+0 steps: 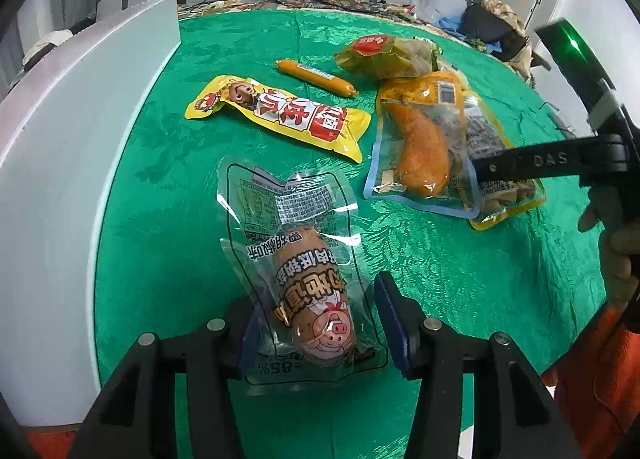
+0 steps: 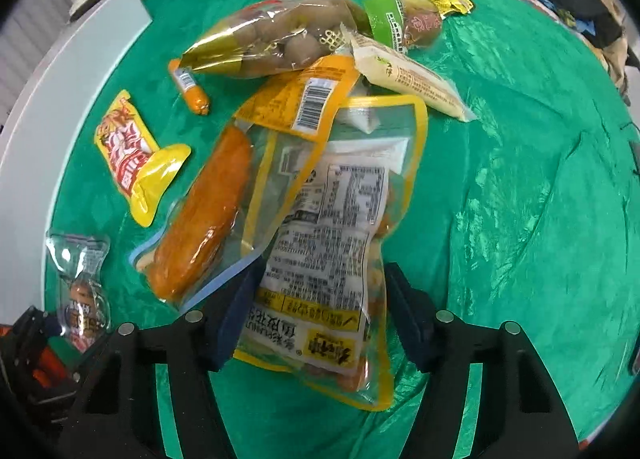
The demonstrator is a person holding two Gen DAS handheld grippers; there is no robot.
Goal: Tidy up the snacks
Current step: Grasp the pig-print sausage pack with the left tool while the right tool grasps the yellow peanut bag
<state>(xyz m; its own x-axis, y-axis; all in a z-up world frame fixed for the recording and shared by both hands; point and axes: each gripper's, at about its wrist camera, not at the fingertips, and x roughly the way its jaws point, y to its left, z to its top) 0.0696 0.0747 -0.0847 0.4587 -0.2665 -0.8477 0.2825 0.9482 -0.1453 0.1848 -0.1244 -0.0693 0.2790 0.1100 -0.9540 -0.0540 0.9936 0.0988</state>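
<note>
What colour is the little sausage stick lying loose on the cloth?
Orange, with a small white label; the sausage stick shows best in the left wrist view.

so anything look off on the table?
Nothing torn or spilled. The snacks are just jumbled: the chicken pack lies across the peanut bag, with more packets heaped behind. The yellow packet and orange sausage lie apart.

The left gripper (image 1: 316,333) fingers (image 1: 394,323) straddle a clear-wrapped sausage pack (image 1: 308,279) on the green tablecloth (image 1: 460,271).
</note>
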